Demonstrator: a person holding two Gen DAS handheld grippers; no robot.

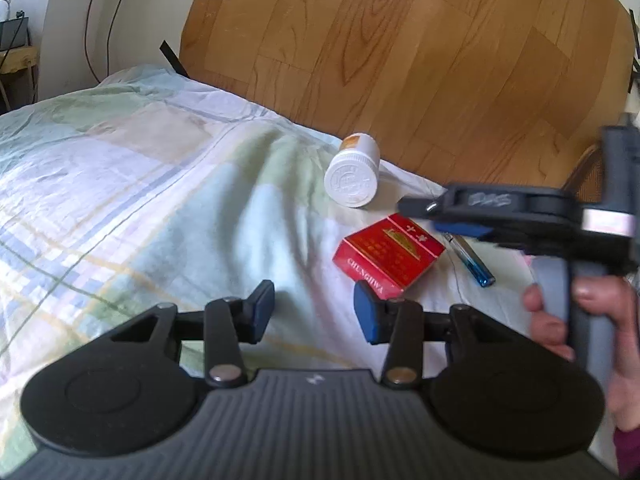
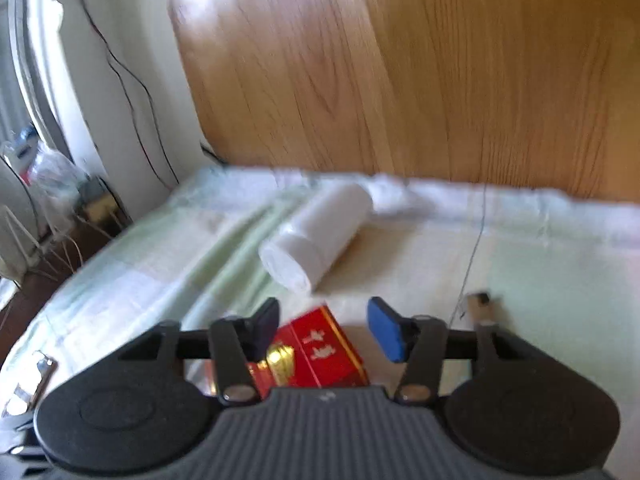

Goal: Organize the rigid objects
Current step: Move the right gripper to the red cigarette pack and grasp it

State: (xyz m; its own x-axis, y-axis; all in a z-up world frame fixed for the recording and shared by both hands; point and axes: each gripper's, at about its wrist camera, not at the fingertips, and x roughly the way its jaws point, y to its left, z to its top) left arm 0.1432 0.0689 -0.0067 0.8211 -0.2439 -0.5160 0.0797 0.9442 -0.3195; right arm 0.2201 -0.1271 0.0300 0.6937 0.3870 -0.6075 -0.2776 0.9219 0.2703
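A white pill bottle [image 1: 352, 176] [image 2: 316, 236] lies on its side on the bed sheet [image 1: 140, 180], close to the wooden headboard. In front of it rests a red cigarette pack [image 1: 388, 254] [image 2: 320, 356], and a blue lighter [image 1: 472, 256] lies to the pack's right. My left gripper [image 1: 314, 308] is open with only sheet between its fingers, just short of the pack's near corner. My right gripper [image 2: 326, 320] [image 1: 432, 216] is open above the pack's far side, with its pads clear of the pack. A hand [image 1: 600, 320] holds its handle.
The wooden headboard [image 1: 400, 40] stands right behind the objects. Off the bed's left side are a white wall with hanging cables [image 2: 132, 92], bags and clutter on the floor [image 2: 60, 184]. The pale patchwork sheet stretches wide to the left.
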